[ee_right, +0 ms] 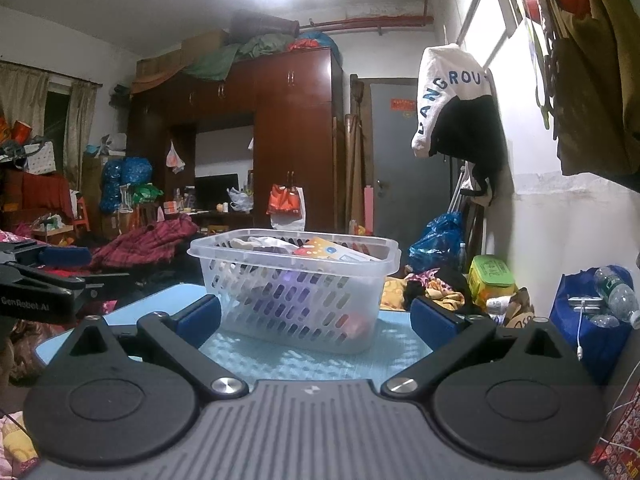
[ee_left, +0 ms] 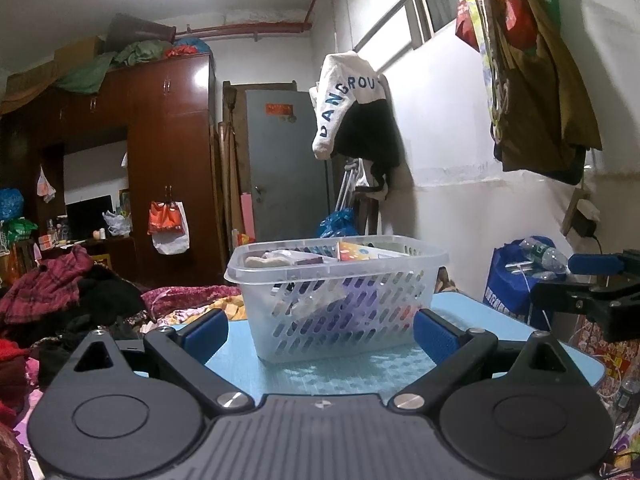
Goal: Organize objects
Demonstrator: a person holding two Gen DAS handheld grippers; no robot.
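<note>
Basket: one clear plastic basket (ee_left: 340,300) with slotted walls stands upright on the light blue table (ee_left: 360,376); it is the only basket in view.
Basket contents: several small things lie inside, among them a flat orange-and-white pack (ee_right: 326,250) with dots and a white crumpled piece (ee_right: 268,242); I cannot count them exactly, and the print on the pack is too small to read.
Left gripper: the left gripper (ee_left: 320,334) is spread wide, its two blue pads on both sides of the basket and apart from it; it pinches nothing.
Right gripper: the right gripper (ee_right: 316,316) is also spread wide with nothing between the pads; the basket stands in front of it.
Writing on gripper: in the right wrist view the side of the left gripper (ee_right: 44,288) shows white letters "GenRobot.AI".
Writing on jacket: one white and black jacket (ee_left: 354,108) hangs on the wall; blue letters on its sleeve read "ANGROU", and the ends of the word are hidden.
Door: one grey door (ee_left: 288,164) carries one orange sticker (ee_left: 279,109); its text is too blurred to read.
Wardrobe: one dark red-brown wardrobe (ee_left: 168,152), with one orange-and-white bag (ee_left: 168,220) hanging from its handle.
Bottles: two clear plastic bottles (ee_right: 614,292) lie on a blue bag (ee_right: 588,332) at the right wall.
Green box: one green box (ee_right: 491,276) with unreadable characters stands near the wall.
</note>
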